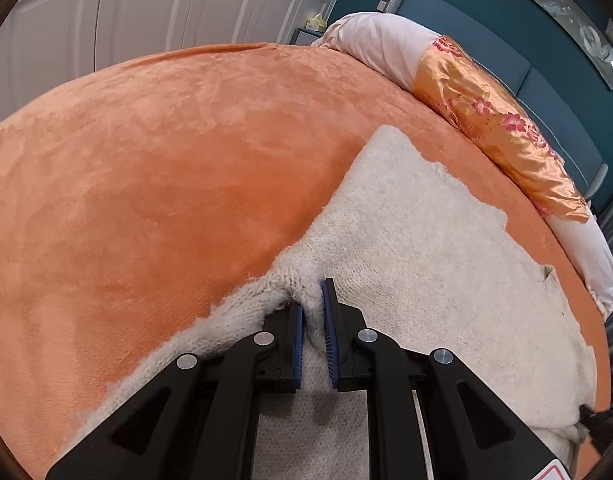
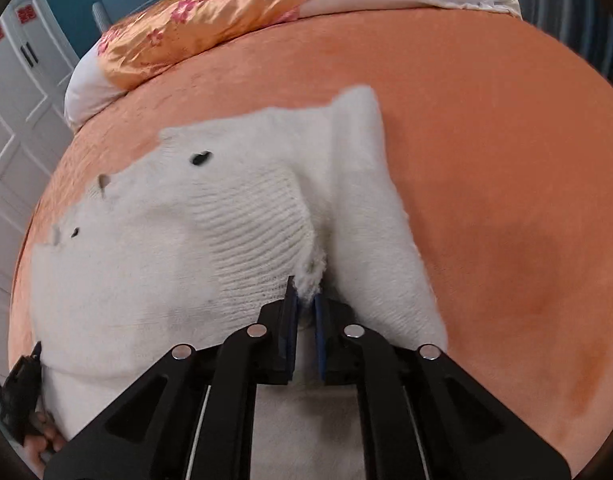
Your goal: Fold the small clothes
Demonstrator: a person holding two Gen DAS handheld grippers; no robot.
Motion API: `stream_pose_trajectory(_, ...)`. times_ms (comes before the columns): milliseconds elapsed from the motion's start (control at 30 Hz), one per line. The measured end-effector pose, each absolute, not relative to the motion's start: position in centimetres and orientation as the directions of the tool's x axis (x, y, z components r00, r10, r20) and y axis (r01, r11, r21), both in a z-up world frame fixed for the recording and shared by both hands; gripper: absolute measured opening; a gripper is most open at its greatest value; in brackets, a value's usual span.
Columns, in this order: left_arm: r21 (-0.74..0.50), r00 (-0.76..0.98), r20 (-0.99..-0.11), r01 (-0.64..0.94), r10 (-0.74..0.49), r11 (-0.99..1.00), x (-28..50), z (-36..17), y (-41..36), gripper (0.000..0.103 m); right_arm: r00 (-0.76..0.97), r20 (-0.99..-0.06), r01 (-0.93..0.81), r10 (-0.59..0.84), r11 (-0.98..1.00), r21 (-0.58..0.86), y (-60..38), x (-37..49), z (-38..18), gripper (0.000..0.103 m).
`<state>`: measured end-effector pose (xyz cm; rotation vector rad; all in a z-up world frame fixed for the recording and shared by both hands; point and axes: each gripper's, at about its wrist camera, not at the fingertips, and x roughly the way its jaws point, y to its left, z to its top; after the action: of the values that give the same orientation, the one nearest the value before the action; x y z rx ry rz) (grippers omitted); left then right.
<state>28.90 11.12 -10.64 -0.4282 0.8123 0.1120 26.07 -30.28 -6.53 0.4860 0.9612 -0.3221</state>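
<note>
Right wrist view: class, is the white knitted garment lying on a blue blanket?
No. The white knitted garment lies spread on an orange plush blanket, with the right gripper pinching a fold of it.

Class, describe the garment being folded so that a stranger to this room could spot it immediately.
Start at the bed under the orange plush blanket. On it, below the floral satin pillow, lies a cream knitted sweater. It is the only white, woolly item there, pinched by both claws.

Fuzzy white knit sweater (image 2: 234, 216), spread low and centre in frame, edges bunched, small dark holes upper left.
</note>
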Motion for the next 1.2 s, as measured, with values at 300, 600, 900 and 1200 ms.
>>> stream_pose_trajectory(300, -0.308, 0.616, -0.777, -0.188, -0.132, 0.933, 19.5, -5.6, 12.6, 0.067, 0.581, -0.804, 0.48, -0.122, 0.85, 0.218, -30.2, 11.2, -2.5, 0.058)
stream_pose_trajectory(600, -0.38, 0.475, -0.848, -0.232, -0.236, 0.895, 6.4, -6.7, 19.4, 0.068, 0.487, -0.872, 0.499, 0.049, 0.804, 0.324, -29.4, -4.5, -7.4, 0.063)
stream_pose_trajectory(900, -0.474, 0.455, -0.825, -0.236, -0.334, 0.849, 4.7, -7.8, 18.2, 0.074, 0.536, -0.811, 0.488, 0.235, 0.697, 0.525, -27.5, -4.6, -9.5, 0.064)
stream_pose_trajectory(1200, -0.508, 0.397, -0.82, -0.174, -0.412, 0.844, 7.2, -7.0, 17.3, 0.006, 0.559, -0.787, 0.487, 0.259, 0.666, 0.565, -26.9, -2.7, -9.3, 0.005)
